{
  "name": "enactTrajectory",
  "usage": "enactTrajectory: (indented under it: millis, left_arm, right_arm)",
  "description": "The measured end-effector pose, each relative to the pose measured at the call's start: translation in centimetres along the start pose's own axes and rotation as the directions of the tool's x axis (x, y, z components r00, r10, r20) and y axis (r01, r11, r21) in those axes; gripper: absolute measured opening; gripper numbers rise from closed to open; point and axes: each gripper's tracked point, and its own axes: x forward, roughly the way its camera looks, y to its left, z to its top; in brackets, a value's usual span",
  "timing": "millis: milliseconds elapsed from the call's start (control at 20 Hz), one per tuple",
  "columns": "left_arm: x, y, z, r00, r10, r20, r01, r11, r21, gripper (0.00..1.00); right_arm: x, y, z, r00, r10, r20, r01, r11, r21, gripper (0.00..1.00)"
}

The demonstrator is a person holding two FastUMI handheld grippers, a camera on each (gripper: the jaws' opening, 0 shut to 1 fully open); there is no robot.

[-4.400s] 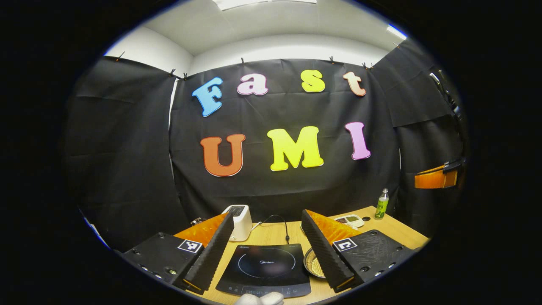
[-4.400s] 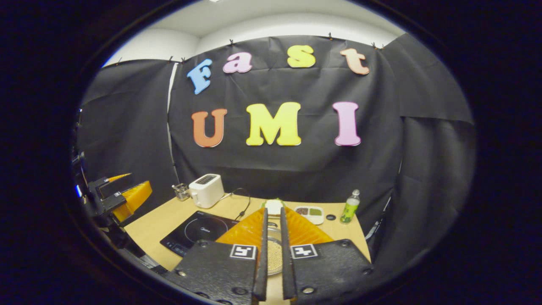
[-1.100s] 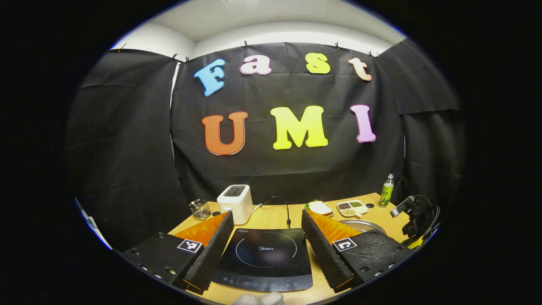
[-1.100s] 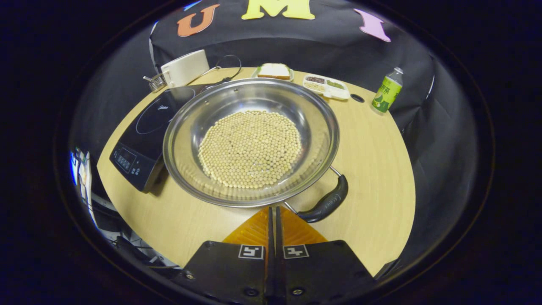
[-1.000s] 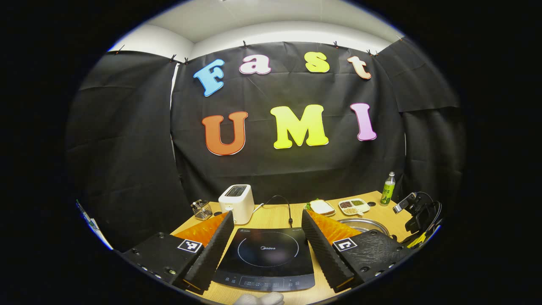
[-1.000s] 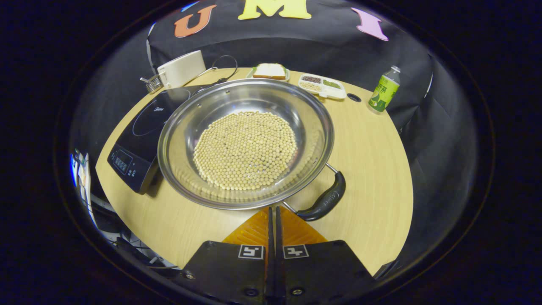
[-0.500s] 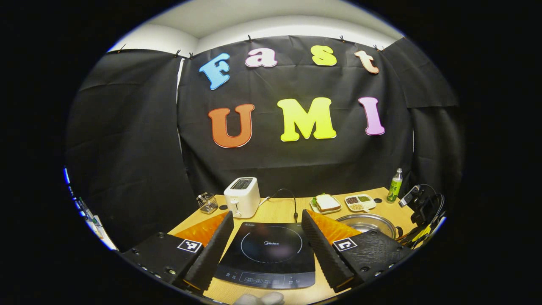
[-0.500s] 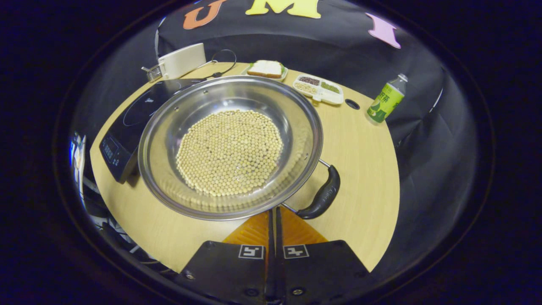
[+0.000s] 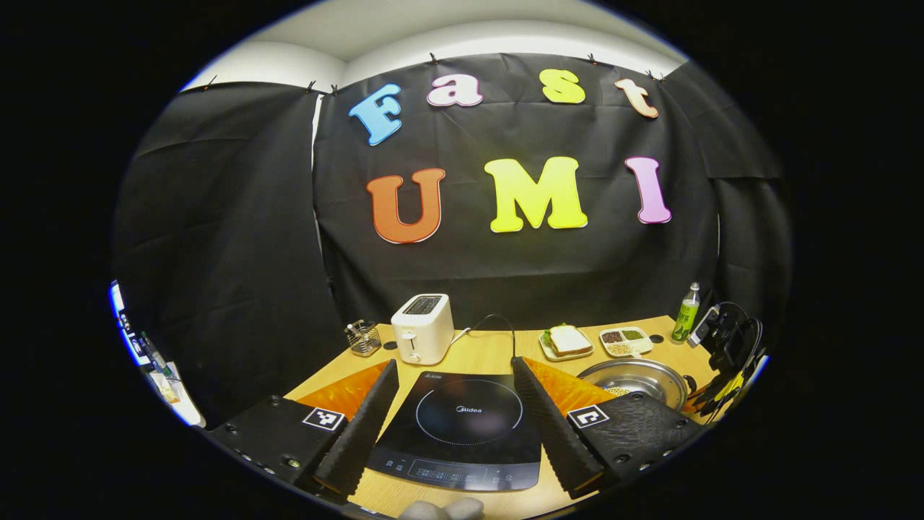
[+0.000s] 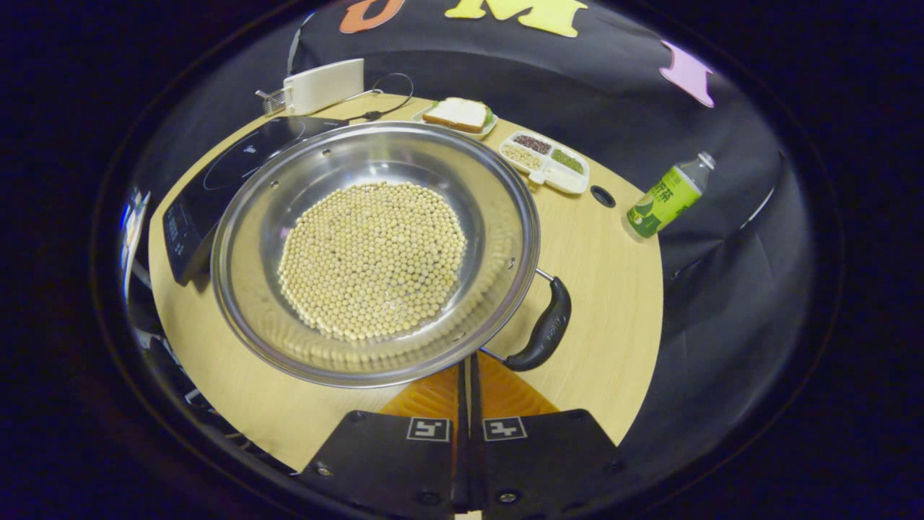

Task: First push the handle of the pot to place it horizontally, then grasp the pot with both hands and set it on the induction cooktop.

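The steel pot (image 10: 505,180), with a layer of pale beans on its bottom, stands on the wooden table right of the black induction cooktop (image 10: 216,177). Its black handle (image 10: 545,328) points toward the near right. My right gripper (image 10: 465,367) is shut with nothing in it, its tips at the pot's near rim just left of the handle's lower end. My left gripper (image 9: 455,363) hangs open above the cooktop (image 9: 462,433), which lies between its fingers. In the left gripper view the pot (image 9: 650,372) sits off to the right.
Along the back of the table are a white toaster (image 9: 424,328), a wire basket (image 9: 363,338), a sandwich on a plate (image 10: 458,114), a divided dish (image 10: 546,160) and a green bottle (image 10: 668,195). A cable runs from the cooktop's back edge.
My right gripper, earlier high and facing the wall, now stays low at the pot's rim. Over the last second the pot and its handle drifted left in its view. The left gripper view shifted, bringing more of the pot in.
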Motion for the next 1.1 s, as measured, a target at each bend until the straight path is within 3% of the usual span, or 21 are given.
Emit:
enactTrajectory:
  millis: [100, 450, 700, 800, 850, 900, 950, 1000, 1050, 1100]
  left_arm:
    - [0.0, -0.1, -0.1, 1.000, 0.015, -0.004, -0.015, 1.000, 0.001, 0.96]
    - [0.4, -1.0, -0.5, 0.998, 0.050, -0.026, -0.050, 0.999, -0.013, 0.97]
    - [1.3, -3.4, -0.4, 1.000, -0.019, -0.004, 0.019, 1.000, -0.016, 0.96]
    - [1.9, -4.1, -0.8, 0.999, -0.043, -0.008, 0.042, 0.999, -0.034, 0.96]
    - [2.3, -4.4, -1.3, 0.999, -0.047, -0.017, 0.047, 0.998, -0.033, 0.96]
    - [2.7, -4.7, -1.8, 0.998, -0.054, -0.030, 0.054, 0.998, -0.028, 0.96]
    - [3.1, -5.0, -2.3, 0.997, -0.065, -0.042, 0.064, 0.998, -0.025, 0.96]
    - [3.4, -5.5, -2.7, 0.995, -0.081, -0.052, 0.080, 0.996, -0.027, 0.96]
    - [3.8, -5.9, -3.1, 0.994, -0.090, -0.061, 0.089, 0.996, -0.026, 0.96]
    - [4.2, -6.3, -3.6, 0.993, -0.099, -0.070, 0.097, 0.995, -0.022, 0.97]
  right_arm:
    - [0.3, -0.7, 0.3, 1.000, -0.006, 0.000, 0.006, 1.000, -0.030, 0.04]
    - [1.4, -3.0, 1.5, 1.000, -0.008, 0.005, 0.008, 0.999, -0.044, 0.01]
    - [0.5, -3.2, 1.7, 0.997, 0.000, 0.078, -0.001, 1.000, 0.020, 0.02]
    - [-0.4, -3.3, 1.0, 0.995, -0.004, 0.103, -0.001, 0.999, 0.052, 0.18]
    - [-0.7, -3.4, 0.7, 0.994, -0.005, 0.109, -0.002, 0.998, 0.066, 0.32]
    - [-1.4, -3.3, 0.3, 0.993, -0.006, 0.116, -0.003, 0.997, 0.077, 0.40]
    - [-1.8, -3.5, -0.1, 0.993, -0.014, 0.121, 0.004, 0.996, 0.086, 0.41]
    - [-2.3, -3.9, -0.5, 0.992, -0.028, 0.126, 0.015, 0.995, 0.101, 0.51]
    - [-2.8, -4.1, -0.8, 0.990, -0.036, 0.134, 0.020, 0.993, 0.119, 0.69]
    - [-3.4, -4.1, -1.0, 0.989, -0.040, 0.144, 0.020, 0.990, 0.140, 0.74]
